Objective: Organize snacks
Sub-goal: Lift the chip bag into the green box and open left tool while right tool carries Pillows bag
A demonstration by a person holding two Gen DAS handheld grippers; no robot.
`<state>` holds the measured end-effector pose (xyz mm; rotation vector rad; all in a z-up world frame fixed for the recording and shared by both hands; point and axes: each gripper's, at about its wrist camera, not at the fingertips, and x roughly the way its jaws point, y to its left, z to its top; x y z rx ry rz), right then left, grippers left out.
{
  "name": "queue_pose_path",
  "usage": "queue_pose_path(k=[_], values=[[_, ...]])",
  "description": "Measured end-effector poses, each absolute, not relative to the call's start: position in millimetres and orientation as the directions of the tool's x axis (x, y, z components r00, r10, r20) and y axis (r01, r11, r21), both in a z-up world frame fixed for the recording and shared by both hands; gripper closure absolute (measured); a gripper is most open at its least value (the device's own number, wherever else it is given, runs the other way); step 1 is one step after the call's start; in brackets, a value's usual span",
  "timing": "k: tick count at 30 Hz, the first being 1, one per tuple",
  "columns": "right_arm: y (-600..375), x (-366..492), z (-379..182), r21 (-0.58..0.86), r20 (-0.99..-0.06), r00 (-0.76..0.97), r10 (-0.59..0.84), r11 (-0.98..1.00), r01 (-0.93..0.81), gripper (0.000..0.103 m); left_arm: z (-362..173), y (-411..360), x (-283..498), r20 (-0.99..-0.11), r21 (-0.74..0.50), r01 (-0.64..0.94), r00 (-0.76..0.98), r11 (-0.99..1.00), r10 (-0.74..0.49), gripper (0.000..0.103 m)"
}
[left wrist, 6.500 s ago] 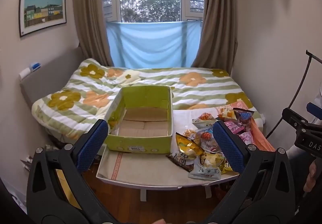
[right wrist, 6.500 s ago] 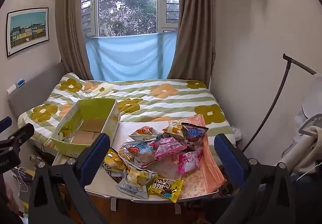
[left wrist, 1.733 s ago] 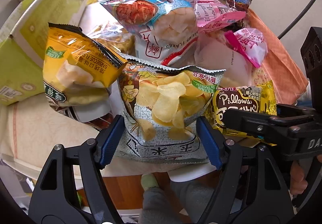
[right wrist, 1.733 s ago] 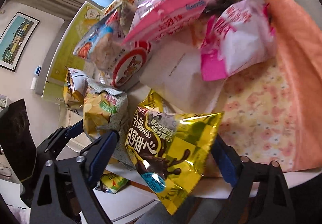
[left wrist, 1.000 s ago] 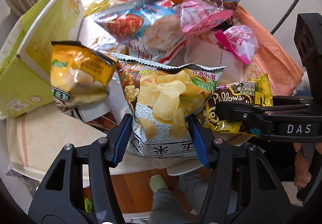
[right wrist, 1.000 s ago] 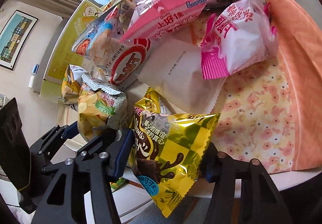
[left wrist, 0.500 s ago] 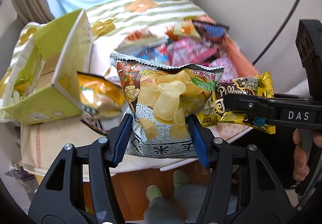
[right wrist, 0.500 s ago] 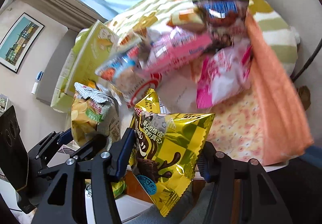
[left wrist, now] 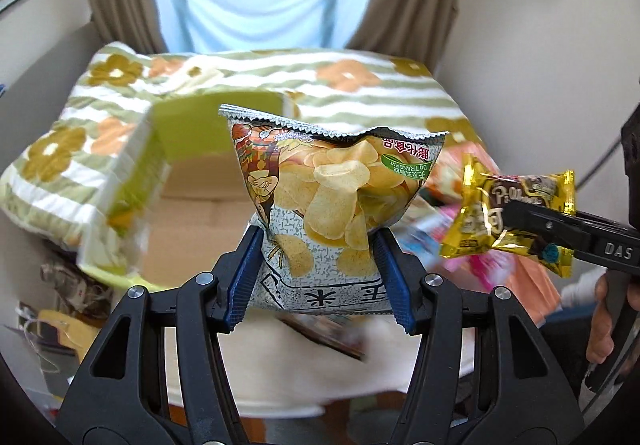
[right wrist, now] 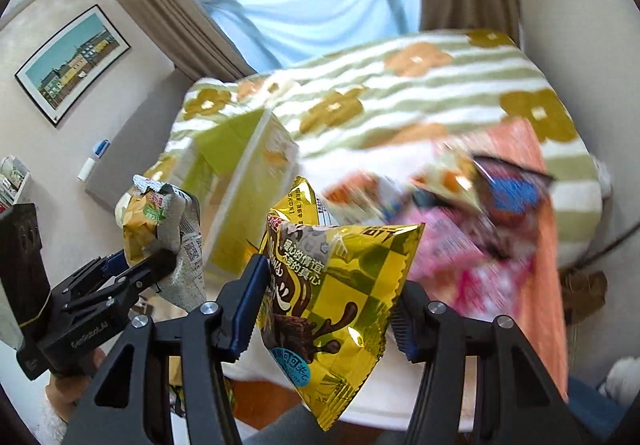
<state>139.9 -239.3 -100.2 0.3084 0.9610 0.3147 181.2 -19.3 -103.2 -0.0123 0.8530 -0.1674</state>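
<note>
My left gripper (left wrist: pixel 320 277) is shut on a potato chip bag (left wrist: pixel 332 201) and holds it upright in the air, in front of the open green cardboard box (left wrist: pixel 152 173). The chip bag also shows at the left of the right wrist view (right wrist: pixel 160 221). My right gripper (right wrist: pixel 324 305) is shut on a yellow Pillows chocolate snack bag (right wrist: pixel 332 285) and holds it above the table. That bag shows at the right of the left wrist view (left wrist: pixel 516 217). The box stands to the left in the right wrist view (right wrist: pixel 244 181).
A pile of snack bags (right wrist: pixel 472 213) lies blurred on the white table (left wrist: pixel 360 377), over an orange floral cloth (right wrist: pixel 540 245). Behind is a bed with a striped flowered blanket (left wrist: pixel 320 81). A wall is close on the right.
Both grippers closed on their bags, then lifted them off the table. The views have tilted up and swung left toward the green box.
</note>
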Motion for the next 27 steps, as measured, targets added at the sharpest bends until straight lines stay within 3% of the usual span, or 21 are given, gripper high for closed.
queue_pose_path(k=[9,18,21,23,25,27], values=[[-128.0,198.6,-94.3,0.402,-0.727,0.541,0.422,0.901,-0.163,0.051,-114.7,102.1,251.5,-0.797,-0.060,0.097,0.595,0.994,-0.106,0.050],[-40.4,229.7,-112.7,0.385,-0.769,0.501,0.397,0.913,-0.133,0.051,-162.4,156.6,294.5,-0.873,-0.066,0.132,0.472,0.989,-0.121,0.049],[-27.3,234.3,-121.2,0.367,-0.792,0.477,0.381,0.922,-0.128,0.051,-172.5,155.7,297.5,-0.886,-0.091,0.151,0.439,0.984,-0.150,0.038],[-22.4,236.4,-125.0,0.346,-0.804,0.471,0.363,0.930,-0.125,0.051,-177.9,155.1,298.9,-0.891,-0.075,0.157,0.432,0.985,-0.137,0.008],[-20.5,237.1,-128.3,0.336,-0.811,0.465,0.354,0.934,-0.125,0.051,-179.5,153.7,293.6,-0.883,-0.053,0.141,0.456,0.989,-0.113,0.002],[-19.8,238.9,-130.8,0.327,-0.818,0.457,0.350,0.936,-0.131,0.051,-179.2,155.2,287.5,-0.880,-0.050,0.120,0.465,0.992,-0.101,0.001]])
